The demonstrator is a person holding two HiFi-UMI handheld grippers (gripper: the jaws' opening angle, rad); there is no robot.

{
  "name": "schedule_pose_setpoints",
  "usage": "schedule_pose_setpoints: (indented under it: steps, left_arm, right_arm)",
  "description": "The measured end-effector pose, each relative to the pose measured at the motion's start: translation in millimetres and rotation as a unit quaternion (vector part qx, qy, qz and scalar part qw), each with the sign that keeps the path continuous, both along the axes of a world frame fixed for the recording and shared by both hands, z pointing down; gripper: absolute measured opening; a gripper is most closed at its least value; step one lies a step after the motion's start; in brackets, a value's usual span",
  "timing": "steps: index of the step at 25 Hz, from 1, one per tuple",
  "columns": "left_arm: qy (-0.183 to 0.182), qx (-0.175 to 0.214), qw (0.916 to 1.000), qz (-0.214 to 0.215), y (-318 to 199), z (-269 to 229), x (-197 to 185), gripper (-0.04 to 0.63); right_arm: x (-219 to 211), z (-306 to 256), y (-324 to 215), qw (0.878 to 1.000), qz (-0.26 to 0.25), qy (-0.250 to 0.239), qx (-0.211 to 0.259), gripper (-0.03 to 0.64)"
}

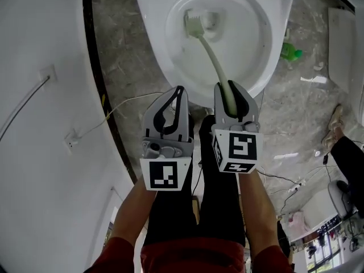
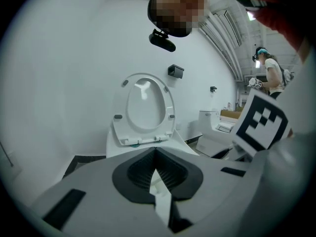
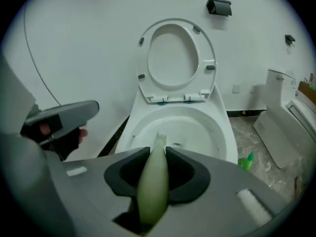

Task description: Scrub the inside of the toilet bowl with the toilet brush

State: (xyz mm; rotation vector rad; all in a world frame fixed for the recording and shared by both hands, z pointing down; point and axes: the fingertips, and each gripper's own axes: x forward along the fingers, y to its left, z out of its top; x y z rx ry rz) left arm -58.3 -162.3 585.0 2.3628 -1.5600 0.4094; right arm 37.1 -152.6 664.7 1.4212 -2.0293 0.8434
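Nearest to the head camera the person's two forearms are seen, and in front of them the two grippers are held side by side above the floor (image 1: 122, 67).

The toilet bowl (image 1: 156, 50) fills the upper part of the view, and its seat lid (image 3: 175, 58) is raised against the wall. The toilet brush (image 1: 211, 53) reaches from the near rim down into the bowl. Its head is placed low on the inner wall, beside the drain opening, and it appears to touch the porcelain. A small green bottle (image 1: 290, 51) lies on the floor just beside the toilet.

The scrubbing step is judged to be under way. To do it well, the brush head should be pressed against the wall and moved in circles from under the rim down to the drain, so that no band is missed. A firm grip is needed, because the handle is long and smooth and could turn between the pads. Hard, fast strokes should be avoided, as water may be splashed out.

The right gripper (image 1: 229, 90) is closed on the upper end of the pale green handle, which is clamped between both pads. The left gripper (image 1: 177, 91) is held apart from the bowl. Its jaws are brought together at the tips and nothing is held between them.
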Motion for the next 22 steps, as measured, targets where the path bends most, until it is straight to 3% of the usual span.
schedule_pose_setpoints:
  steps: [6,12,16,22]
  left_arm:
    - [0.000,-0.001,1.0000,0.007,-1,2,3,0.005]
    - [0.000,-0.003,1.0000,0.008,0,4,5,0.005]
    - [0.008,-0.001,1.0000,0.002,-4,3,9,0.005]
    - [0.009,-0.003,0.9999,-0.005,-10,-2,8,0.005]
  right_arm:
    - [42,45,-12,0.995,-0.010,0.100,-0.008,0.110]
    - [73,0,-25,0.978,-0.038,0.189,0.073,0.110]
    - [77,-4,-18,0.977,-0.025,0.198,0.082,0.110]
    - [50,46,-27,0.984,-0.032,0.171,0.036,0.110]
